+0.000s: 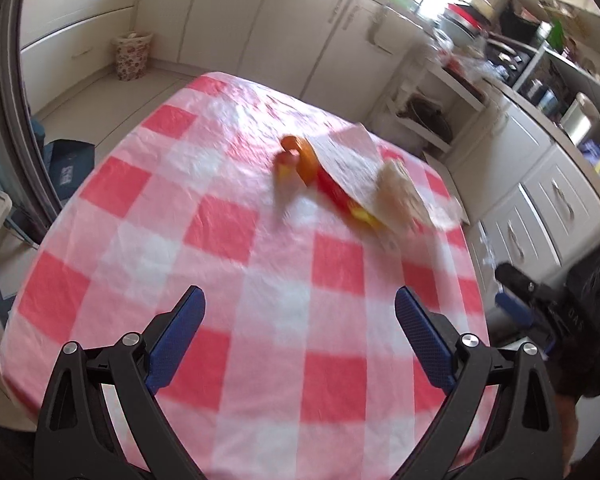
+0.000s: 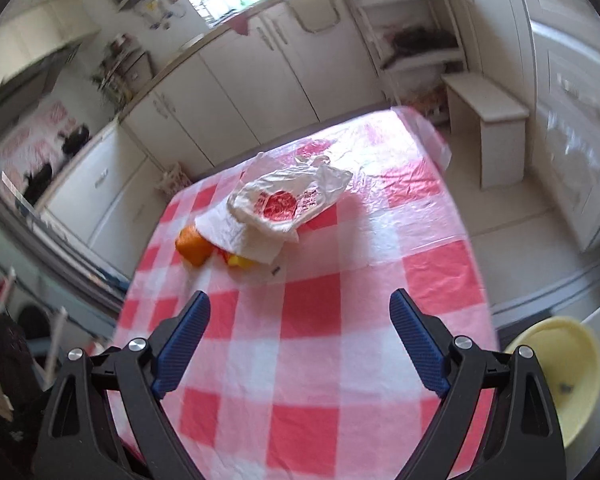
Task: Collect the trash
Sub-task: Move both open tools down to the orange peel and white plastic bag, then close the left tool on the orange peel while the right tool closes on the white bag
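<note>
Both grippers hang over the near edge of the checked tablecloth [image 2: 320, 344], and neither holds anything. The left gripper [image 1: 300, 334] has its jaws spread wide, and so does the right gripper [image 2: 300, 336]. Taking the plastic bag [image 2: 288, 196] as the landmark, the trash sits in one small heap well beyond both tools, toward the far end of the table. A white napkin [image 2: 240, 236] lies partly under the bag's near edge, and an orange peel [image 2: 192, 246] and a yellow scrap [image 2: 240, 261] poke out on the napkin's left side. The heap's long axis runs diagonally, from the peel up to the bag. In the left view the heap lies ahead and to the right; in the right view, ahead and slightly left. Which gripper is nearer cannot be told.
</note>
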Demonstrator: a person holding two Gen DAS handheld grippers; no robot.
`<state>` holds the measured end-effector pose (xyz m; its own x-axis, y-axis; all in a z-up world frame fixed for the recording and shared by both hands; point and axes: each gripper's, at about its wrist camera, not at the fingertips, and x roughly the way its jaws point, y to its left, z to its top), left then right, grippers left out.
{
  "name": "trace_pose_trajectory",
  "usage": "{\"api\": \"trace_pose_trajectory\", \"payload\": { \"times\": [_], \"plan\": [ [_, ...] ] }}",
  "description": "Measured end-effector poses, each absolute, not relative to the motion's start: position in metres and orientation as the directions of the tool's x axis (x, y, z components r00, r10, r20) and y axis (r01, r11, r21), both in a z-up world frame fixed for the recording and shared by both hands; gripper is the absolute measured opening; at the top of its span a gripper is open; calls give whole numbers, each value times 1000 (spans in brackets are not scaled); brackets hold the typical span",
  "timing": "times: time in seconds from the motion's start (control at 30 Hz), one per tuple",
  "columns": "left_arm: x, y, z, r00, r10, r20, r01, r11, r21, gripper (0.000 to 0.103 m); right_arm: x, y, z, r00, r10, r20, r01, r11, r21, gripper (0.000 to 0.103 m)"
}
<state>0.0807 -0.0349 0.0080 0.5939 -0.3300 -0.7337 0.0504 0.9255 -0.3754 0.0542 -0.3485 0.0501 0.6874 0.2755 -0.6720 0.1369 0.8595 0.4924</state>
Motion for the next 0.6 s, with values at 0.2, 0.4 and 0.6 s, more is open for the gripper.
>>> {"api": "trace_pose_trajectory", "payload": {
  "times": [0.2, 0.4, 0.6],
  "plan": [
    [135, -35, -1, 621, -322, -715, 23, 919, -395, 92, 101, -363, 34, 683, 341, -646, 190, 771, 608, 87],
    [183, -49, -13, 628, -295, -720, 20, 931, -365, 92, 129, -366, 24, 672, 380, -636, 195, 737, 647, 86],
    [221, -64, -20, 627, -304, -717, 40, 932, -360, 90, 141, -374, 12, 653, 395, -646, 233, 707, 667, 74]
  ]
}}
